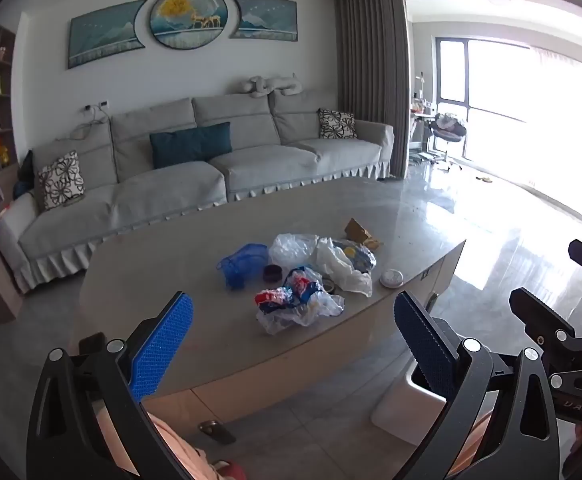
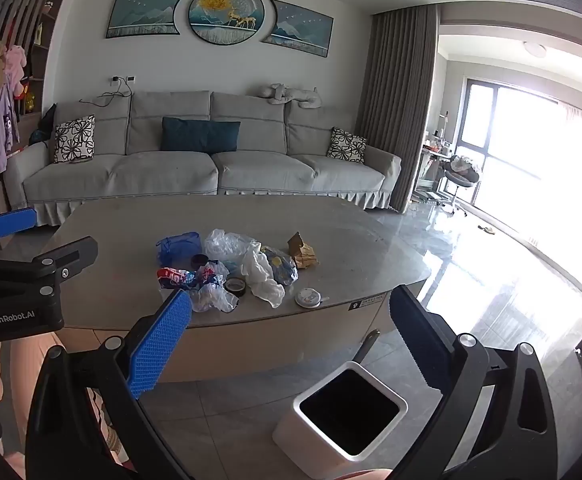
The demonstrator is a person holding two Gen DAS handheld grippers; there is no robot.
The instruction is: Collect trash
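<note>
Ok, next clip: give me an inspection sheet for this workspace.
Surface: coffee table, glossy top, litter bunched near the front edge.
Job's things: plastic bags, red-blue wrapper, tape roll, brown carton, blue pouch; white bin on the floor, open, looks empty.
Clutter: round white disc on the table.
Tongs: left tongs and right tongs both open, holding nothing.
Cables: charger lead draped over the sofa back.
Surroundings: grey sofa, curtain, bright window.
</note>
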